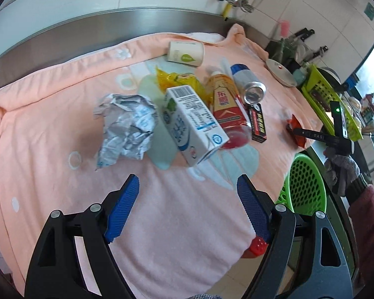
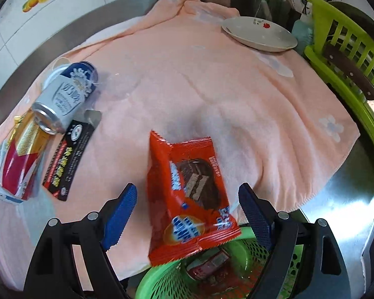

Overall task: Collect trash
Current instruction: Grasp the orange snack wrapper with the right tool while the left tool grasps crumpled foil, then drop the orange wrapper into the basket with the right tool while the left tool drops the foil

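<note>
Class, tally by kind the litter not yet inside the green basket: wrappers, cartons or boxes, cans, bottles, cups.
Wrappers: 3 (silver wrapper, yellow wrapper, red wrapper)
Cartons or boxes: 2 (milk carton, black box)
Can: 1
Bottle: 1
Paper cup: 1
Total: 8

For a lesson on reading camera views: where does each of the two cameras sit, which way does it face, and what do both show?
Left wrist: sits on the left gripper, facing down at the trash pile: carton, foil. Its own open blue fingers show, also the gloved right hand.
Right wrist: sits on the right gripper, facing down over the wrapper and green basket. Its open fingers show.
Shared: pink towel, can, black box, basket, plate.
</note>
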The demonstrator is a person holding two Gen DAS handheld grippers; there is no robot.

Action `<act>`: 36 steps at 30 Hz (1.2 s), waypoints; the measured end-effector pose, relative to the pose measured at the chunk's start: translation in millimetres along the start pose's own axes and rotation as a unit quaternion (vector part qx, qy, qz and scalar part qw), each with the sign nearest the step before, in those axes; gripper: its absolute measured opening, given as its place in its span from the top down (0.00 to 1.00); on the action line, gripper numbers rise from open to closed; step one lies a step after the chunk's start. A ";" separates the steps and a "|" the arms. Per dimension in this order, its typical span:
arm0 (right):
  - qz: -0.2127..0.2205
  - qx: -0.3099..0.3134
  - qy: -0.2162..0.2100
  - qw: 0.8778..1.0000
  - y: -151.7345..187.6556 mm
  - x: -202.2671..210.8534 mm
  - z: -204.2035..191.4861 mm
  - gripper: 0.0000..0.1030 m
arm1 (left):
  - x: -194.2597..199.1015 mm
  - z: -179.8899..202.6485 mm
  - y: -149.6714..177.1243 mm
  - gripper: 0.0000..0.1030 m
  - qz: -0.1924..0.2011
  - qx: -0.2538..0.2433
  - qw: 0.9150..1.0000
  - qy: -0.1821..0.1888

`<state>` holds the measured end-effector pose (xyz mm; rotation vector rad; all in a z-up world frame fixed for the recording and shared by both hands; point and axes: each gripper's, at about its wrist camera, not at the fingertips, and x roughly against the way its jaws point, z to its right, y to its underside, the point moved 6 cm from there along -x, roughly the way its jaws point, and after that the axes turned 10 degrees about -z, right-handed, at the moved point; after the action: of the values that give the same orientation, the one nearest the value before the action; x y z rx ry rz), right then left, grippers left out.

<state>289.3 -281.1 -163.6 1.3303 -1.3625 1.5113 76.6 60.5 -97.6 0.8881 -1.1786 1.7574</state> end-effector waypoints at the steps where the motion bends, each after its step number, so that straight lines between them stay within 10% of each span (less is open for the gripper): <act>1: -0.004 -0.003 -0.006 1.000 -0.5 -2.2 1.4 0.22 | 0.4 -3.7 -0.9 0.22 0.002 0.003 1.000 -0.003; 10: -0.025 -0.016 -0.013 0.999 -4.6 -23.4 6.1 0.22 | -6.6 -34.9 -10.3 0.22 0.004 0.026 0.999 -0.035; 18: -0.024 -0.010 0.003 1.000 3.3 -19.8 -1.5 0.41 | -23.6 -59.0 -28.6 0.22 -0.001 0.041 0.998 -0.055; 36: 0.043 -0.043 -0.025 0.998 44.7 49.0 -26.3 0.51 | -73.2 -65.7 -73.8 0.24 -0.020 -0.011 0.996 -0.081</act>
<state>229.6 -271.3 -125.8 1.2778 -1.5167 1.4662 166.5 121.3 -155.5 1.0506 -1.2728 1.6612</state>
